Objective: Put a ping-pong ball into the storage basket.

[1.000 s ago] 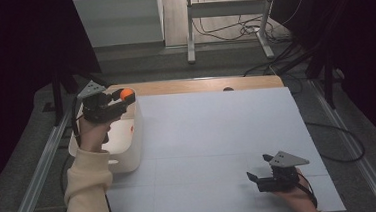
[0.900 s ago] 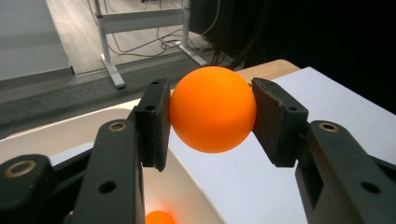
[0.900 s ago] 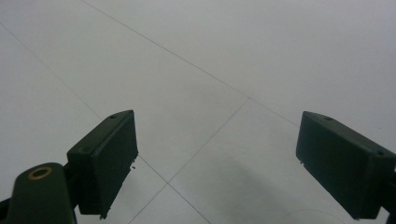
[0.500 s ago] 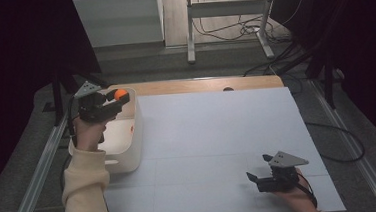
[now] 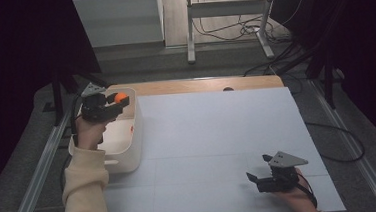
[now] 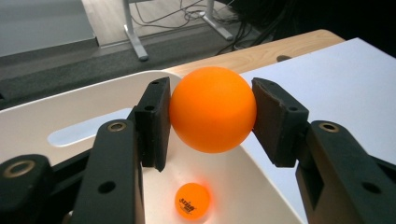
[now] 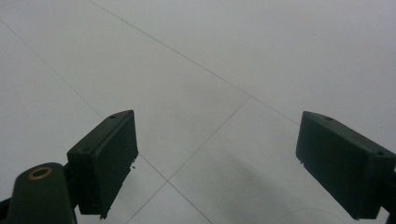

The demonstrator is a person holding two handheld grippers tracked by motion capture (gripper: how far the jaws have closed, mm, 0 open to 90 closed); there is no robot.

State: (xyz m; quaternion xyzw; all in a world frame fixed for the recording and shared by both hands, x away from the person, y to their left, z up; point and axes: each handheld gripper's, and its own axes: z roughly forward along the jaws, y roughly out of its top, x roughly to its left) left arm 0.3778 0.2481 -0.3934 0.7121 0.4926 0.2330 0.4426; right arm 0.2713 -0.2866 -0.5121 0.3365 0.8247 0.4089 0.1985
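My left gripper (image 5: pixel 119 99) (image 6: pixel 211 112) is shut on an orange ball (image 5: pixel 120 97) (image 6: pixel 213 108), both black pads pressing its sides, and holds it in the air over a white bin (image 5: pixel 129 150) (image 6: pixel 42 130) at the table's left edge. Down in the bin lies a second orange ball (image 6: pixel 192 200) with dark print on it. Near the front right of the white table top (image 5: pixel 217 129), my right gripper (image 5: pixel 258 170) (image 7: pixel 217 163) stands open with bare white surface between its jaws.
A wooden strip (image 5: pixel 199 86) runs along the table's far edge, with a small dark hole (image 5: pixel 228 89) in it. Metal rails (image 5: pixel 35 172) flank the table on both sides. Beyond it stand metal stand legs (image 5: pixel 189 35) and loose cables (image 5: pixel 231 30) on the floor.
My left hand has drifted slightly left and toward the far end of the bin, with the orange ball still gripped. The right gripper has stayed where it was.
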